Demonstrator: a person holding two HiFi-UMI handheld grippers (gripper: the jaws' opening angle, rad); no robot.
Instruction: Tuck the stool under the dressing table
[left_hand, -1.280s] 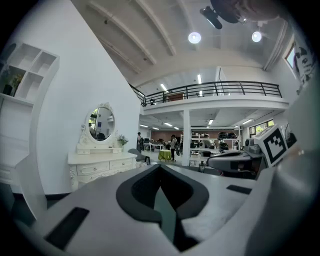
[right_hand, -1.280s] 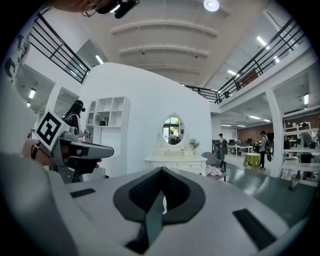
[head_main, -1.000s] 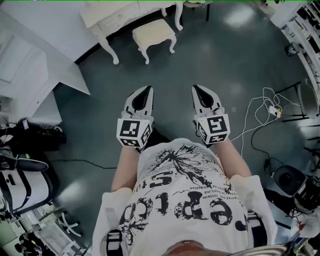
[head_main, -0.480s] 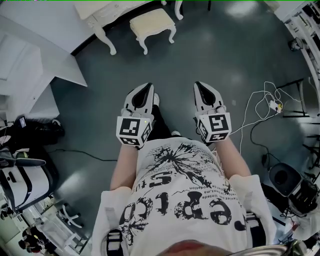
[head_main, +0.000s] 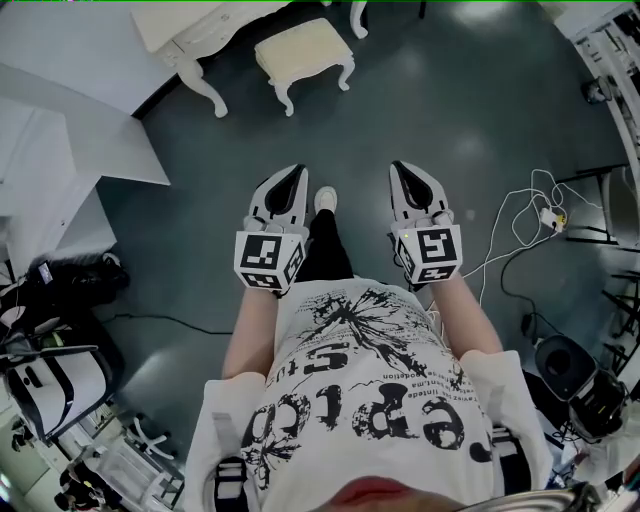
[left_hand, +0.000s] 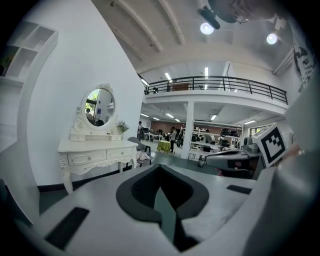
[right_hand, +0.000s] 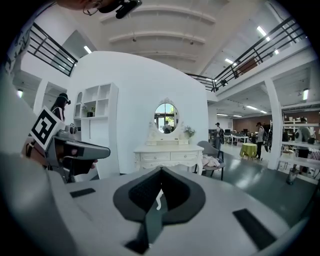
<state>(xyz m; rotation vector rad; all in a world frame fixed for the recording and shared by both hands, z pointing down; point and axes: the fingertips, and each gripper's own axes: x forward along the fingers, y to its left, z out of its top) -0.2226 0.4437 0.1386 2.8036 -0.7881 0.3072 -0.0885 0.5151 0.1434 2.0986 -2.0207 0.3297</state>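
Observation:
The cream cushioned stool (head_main: 305, 50) stands on the grey floor just in front of the white dressing table (head_main: 190, 25), at the top of the head view and outside the table's legs. The table and its oval mirror (left_hand: 98, 106) show ahead in the left gripper view, and the table (right_hand: 168, 157) also shows in the right gripper view. My left gripper (head_main: 290, 180) and right gripper (head_main: 405, 175) are held side by side at waist height, well short of the stool. Both are shut with nothing in them.
A white partition (head_main: 70, 150) runs along the left. White cables and a plug strip (head_main: 545, 215) lie on the floor at right, and black bags (head_main: 60, 280) at left. My shoe (head_main: 325, 198) is between the grippers. A grey chair with clothes (right_hand: 212, 160) stands right of the table.
A shoe has stepped forward into view between the grippers. Both grippers keep the same pose and stay shut. The stool and table have shifted slightly left in the head view.

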